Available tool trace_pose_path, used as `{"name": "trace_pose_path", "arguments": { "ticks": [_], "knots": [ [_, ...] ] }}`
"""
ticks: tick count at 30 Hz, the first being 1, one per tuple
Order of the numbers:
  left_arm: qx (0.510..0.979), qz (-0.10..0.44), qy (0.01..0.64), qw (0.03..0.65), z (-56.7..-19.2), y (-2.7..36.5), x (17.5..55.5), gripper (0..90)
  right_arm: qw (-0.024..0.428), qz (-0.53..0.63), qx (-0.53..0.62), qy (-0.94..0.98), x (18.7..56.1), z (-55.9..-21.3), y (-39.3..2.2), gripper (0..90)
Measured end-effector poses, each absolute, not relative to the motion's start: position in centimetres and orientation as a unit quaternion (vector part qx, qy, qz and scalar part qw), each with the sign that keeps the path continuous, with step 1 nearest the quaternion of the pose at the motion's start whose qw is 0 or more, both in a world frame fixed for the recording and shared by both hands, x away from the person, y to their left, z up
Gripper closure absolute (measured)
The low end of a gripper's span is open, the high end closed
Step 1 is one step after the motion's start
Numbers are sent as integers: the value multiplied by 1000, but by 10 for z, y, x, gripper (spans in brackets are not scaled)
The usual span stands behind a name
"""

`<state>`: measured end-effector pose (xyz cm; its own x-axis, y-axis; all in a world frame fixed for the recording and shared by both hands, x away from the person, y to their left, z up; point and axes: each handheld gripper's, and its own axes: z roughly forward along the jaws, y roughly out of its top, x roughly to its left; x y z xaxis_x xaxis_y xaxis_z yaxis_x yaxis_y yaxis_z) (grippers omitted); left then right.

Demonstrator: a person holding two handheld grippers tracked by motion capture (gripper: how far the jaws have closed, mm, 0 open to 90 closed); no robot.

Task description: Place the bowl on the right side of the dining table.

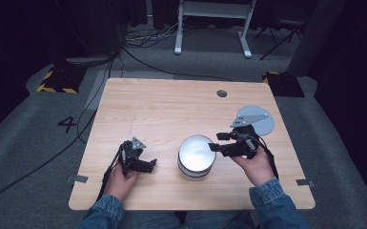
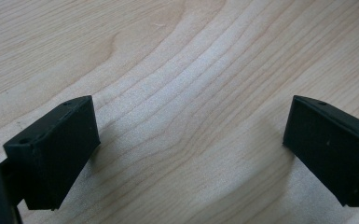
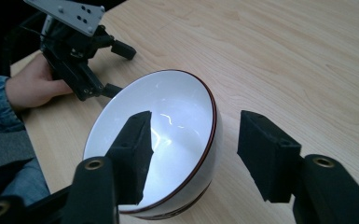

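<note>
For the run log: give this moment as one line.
left gripper: open, over bare table | right gripper: open, fingers straddling bowl rim | bowl: upright, empty

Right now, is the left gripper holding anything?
No. In the left gripper view the left gripper has its jaws wide apart with bare wooden table between them.

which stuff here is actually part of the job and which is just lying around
In play:
- white ceramic bowl with a dark red rim
- right gripper, jaws open astride the bowl's rim
- left gripper, open over bare wood

Lying about:
- flat grey round disc
- dark round hole in the tabletop
</note>
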<state>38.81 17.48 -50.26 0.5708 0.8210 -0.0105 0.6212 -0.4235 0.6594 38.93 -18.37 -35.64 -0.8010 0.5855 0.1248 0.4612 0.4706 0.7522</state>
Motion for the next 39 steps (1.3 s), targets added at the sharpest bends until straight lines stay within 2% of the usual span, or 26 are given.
{"name": "trace_pose_path", "arguments": {
  "ticks": [8, 11, 16, 21, 29, 39],
  "knots": [
    [829, 159, 435, 314, -503, 175, 388, 33, 81, 331, 324, 882, 409, -367, -162, 627],
    [829, 159, 435, 314, -503, 175, 388, 33, 94, 312, 320, 889, 415, -370, -157, 665],
    [829, 160, 434, 315, -503, 175, 388, 33, 90, 285, 322, 898, 421, -375, -146, 696],
    [829, 160, 434, 314, -503, 175, 388, 33, 86, 257, 314, 910, 426, -378, -138, 776],
    [829, 160, 435, 314, -503, 175, 388, 33, 79, 226, 326, 914, 431, -378, -129, 826],
    [829, 160, 434, 315, -503, 175, 388, 33, 72, 221, 330, 915, 434, -368, -127, 822]
  ]
}}
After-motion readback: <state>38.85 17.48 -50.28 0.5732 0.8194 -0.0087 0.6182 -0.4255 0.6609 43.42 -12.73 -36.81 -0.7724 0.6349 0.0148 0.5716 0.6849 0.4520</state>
